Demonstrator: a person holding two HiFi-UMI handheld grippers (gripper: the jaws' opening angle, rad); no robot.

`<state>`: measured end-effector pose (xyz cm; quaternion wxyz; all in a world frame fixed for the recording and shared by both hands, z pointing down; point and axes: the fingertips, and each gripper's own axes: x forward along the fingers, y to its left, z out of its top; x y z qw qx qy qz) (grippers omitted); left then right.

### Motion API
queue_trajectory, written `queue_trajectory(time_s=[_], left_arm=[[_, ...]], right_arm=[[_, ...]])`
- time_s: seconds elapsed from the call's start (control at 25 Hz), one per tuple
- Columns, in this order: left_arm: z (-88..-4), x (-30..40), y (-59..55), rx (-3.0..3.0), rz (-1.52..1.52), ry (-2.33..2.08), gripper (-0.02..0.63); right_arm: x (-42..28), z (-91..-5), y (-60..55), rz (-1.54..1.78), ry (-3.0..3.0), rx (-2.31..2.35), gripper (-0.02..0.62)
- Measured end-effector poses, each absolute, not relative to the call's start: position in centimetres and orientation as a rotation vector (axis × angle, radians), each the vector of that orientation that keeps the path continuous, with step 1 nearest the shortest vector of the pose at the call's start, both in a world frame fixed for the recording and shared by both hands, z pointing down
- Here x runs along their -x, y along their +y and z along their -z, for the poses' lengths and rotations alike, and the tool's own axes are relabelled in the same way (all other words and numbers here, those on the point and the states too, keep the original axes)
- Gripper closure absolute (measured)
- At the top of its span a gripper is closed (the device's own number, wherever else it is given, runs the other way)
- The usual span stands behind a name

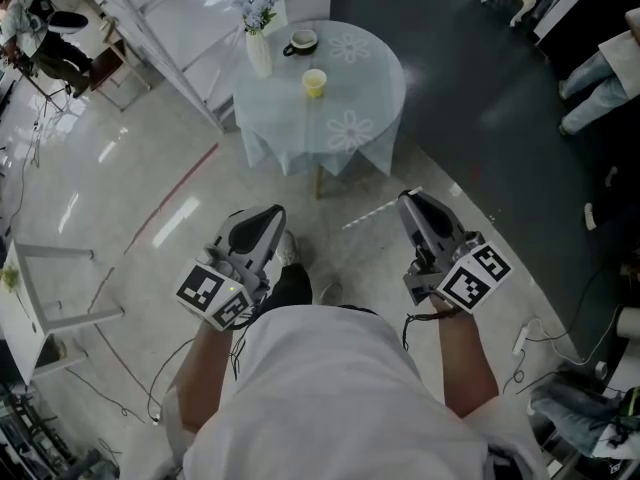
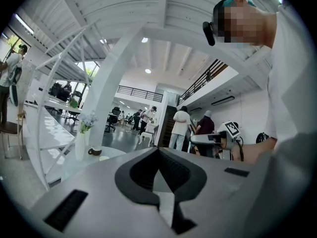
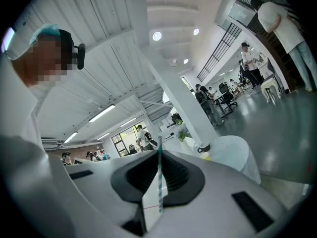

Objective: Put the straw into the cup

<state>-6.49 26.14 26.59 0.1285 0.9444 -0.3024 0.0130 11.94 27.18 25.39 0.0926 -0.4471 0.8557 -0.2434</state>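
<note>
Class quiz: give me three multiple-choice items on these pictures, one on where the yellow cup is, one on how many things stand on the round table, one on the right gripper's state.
1. Where is the yellow cup? A on the floor; B on the round table; C on a chair.
2. How many things stand on the round table? A one; B three; C six.
3. The right gripper is: A open, empty; B shut on the straw; C shut on a spoon.
Answers: 1 B, it stands on the cloth-covered tabletop. 2 B, the vase, the dark cup and the yellow cup. 3 B, its jaws pinch the striped straw.
</note>
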Motion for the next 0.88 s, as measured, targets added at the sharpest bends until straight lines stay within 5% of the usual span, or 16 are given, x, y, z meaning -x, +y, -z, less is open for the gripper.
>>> queue_trajectory(time_s=[0.88], left_arm=[[-29.9,8.8,12.0,-2.704,-0.059,-0.812,0.586]], right_arm=[[-9.1,-28.7,13.7,0.808,2.537,1.397,0.557]])
